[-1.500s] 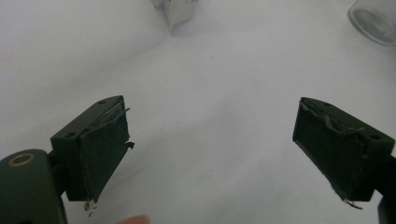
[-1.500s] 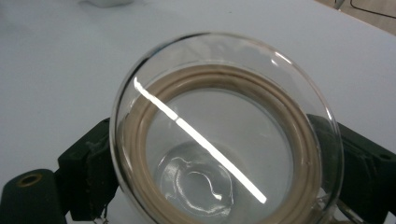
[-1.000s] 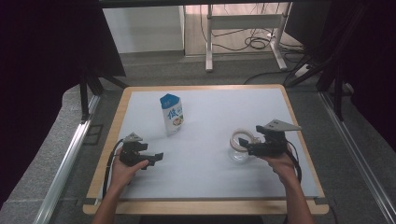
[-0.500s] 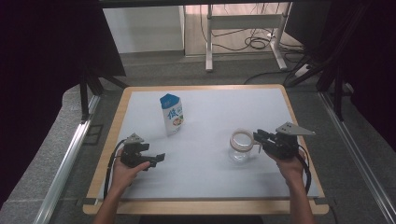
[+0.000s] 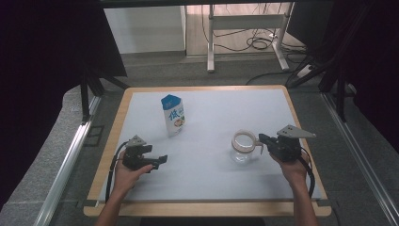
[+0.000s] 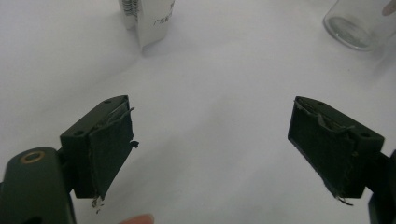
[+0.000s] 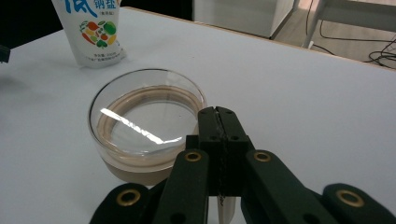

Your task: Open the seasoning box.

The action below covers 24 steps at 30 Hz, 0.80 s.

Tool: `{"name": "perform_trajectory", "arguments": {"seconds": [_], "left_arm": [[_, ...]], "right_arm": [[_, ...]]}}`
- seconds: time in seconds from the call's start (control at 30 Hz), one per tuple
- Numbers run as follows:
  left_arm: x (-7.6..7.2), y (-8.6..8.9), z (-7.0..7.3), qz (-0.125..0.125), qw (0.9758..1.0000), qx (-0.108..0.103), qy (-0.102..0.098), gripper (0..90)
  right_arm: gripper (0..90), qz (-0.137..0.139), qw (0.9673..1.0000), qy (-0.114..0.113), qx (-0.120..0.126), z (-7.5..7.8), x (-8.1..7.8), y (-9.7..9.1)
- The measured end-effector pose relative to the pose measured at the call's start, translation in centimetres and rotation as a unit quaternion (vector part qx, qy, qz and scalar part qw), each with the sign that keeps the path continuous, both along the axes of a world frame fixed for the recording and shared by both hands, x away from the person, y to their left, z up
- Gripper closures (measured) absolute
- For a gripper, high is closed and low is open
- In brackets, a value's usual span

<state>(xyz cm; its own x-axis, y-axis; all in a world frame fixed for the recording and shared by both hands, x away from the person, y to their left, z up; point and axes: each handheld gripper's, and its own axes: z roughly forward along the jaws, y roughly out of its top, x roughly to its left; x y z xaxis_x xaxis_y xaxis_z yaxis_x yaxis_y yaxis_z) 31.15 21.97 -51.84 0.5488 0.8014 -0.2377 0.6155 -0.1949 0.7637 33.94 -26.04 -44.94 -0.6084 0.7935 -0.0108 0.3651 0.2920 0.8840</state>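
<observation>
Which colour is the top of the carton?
Blue, above a white body; the carton shows it best in the high view.

A lab: curtained test table (image 5: pixel 301 120), metal stand (image 5: pixel 244 28), floor cables (image 5: pixel 259 43).

You've got a clear glossy glass jar (image 7: pixel 144 126), a shiny printed pouch (image 7: pixel 91 30), and a matte white tabletop (image 5: pixel 211 174) edged in wood.

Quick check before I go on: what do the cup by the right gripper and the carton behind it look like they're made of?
Cup: clear glass by the look, possibly hard plastic; the table shows through it, and a bright glint crosses it. A tan band rings the rim; its material is unclear.
Carton: printed, coated paperboard, judging by its folded gable top, glossy white face and blue print.
</observation>
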Motion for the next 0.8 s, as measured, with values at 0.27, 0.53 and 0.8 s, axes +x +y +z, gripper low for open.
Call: {"name": "perform_trajectory", "arguments": {"seconds": [0.27, 0.53, 0.8], "left_arm": [[-0.1, -0.4, -0.1, -0.001, 1.0000, 0.005, -0.002, 15.0], [-0.4, -0.8, 0.0, -0.005, 0.9999, 0.011, -0.010, 15.9], [-0.7, -1.2, 0.2, -0.003, 0.9995, 0.001, -0.030, 30.7]], "right_arm": [[90.0, -0.002, 1.0000, -0.001, 0.001, 0.0, -0.3, -0.2], [90.0, -0.003, 1.0000, -0.003, -0.001, 0.0, -0.4, -0.2], [90.0, -0.004, 1.0000, -0.004, 0.001, -0.1, -0.4, -0.3]]}}
